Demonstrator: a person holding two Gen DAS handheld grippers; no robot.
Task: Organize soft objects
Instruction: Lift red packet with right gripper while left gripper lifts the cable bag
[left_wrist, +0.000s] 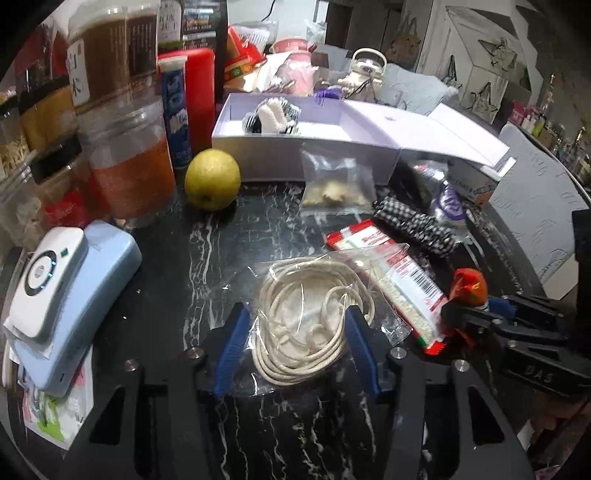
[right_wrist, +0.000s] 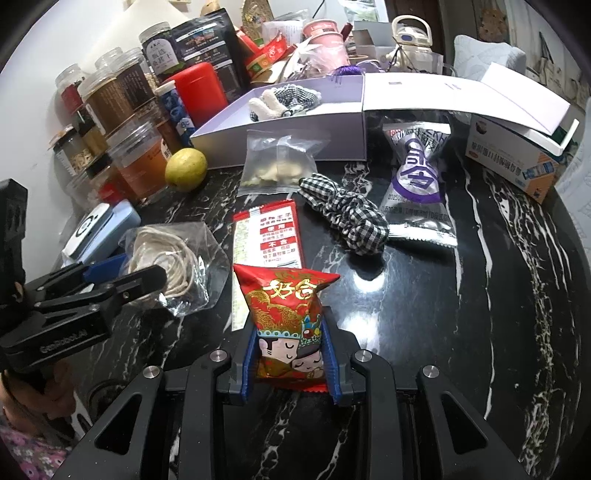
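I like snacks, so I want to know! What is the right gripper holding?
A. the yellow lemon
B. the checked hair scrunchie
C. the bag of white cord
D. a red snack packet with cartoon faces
D: the red snack packet with cartoon faces sits clamped between the right gripper jaws.
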